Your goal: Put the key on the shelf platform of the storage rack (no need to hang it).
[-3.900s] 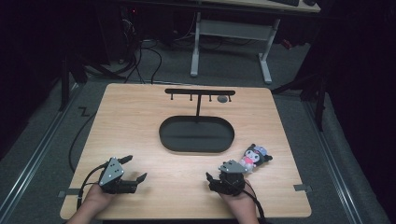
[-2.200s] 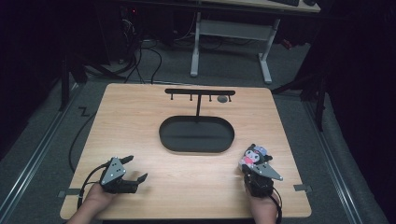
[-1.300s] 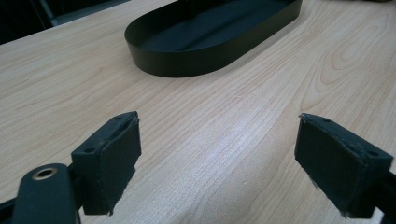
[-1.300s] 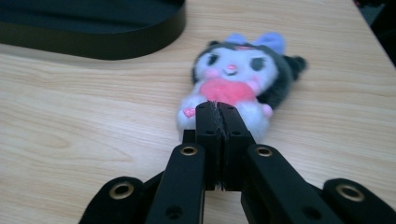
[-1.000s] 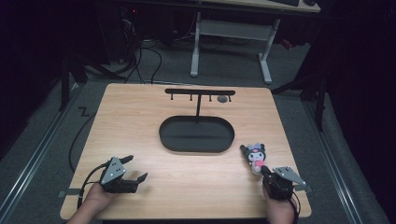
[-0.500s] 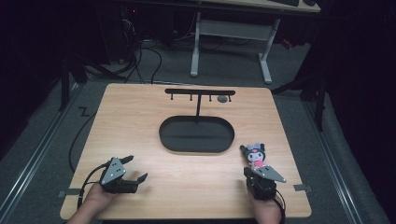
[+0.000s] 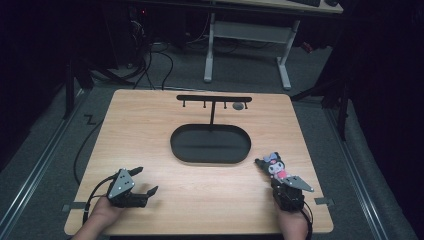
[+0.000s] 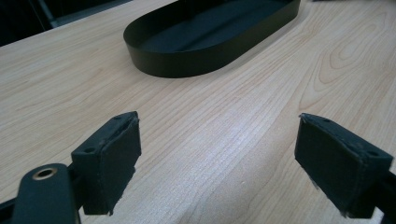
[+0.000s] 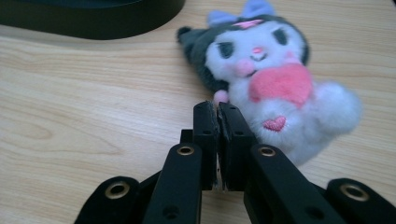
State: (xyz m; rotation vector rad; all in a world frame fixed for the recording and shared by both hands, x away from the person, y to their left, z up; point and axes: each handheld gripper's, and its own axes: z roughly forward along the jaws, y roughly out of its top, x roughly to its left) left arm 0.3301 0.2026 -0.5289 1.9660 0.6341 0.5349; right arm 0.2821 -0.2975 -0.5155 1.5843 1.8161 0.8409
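Observation:
A small plush toy (image 7: 274,165) lies on the wooden table near its right front, white-faced with a dark hood, a blue bow and a pink heart (image 9: 279,83). My right gripper (image 7: 276,179) sits just in front of it, shut, pointing away from the person. In the right gripper view its tips (image 9: 217,113) meet at the toy's lower left side with nothing seen between them. My left gripper (image 7: 145,180) rests at the table's left front, open. Between its fingers (image 8: 217,149) there is bare wood.
A black oval tray (image 7: 173,145) sits in the table's middle; its wall (image 8: 196,63) lies ahead of the left gripper and at the right gripper view's upper left (image 9: 93,21). Behind it stands a black T-shaped rack (image 7: 214,99) with hooks and a small grey piece (image 7: 238,106).
The right gripper went from left of the plush toy round to its right front, then came back to just in front of it. The left gripper has stayed put.

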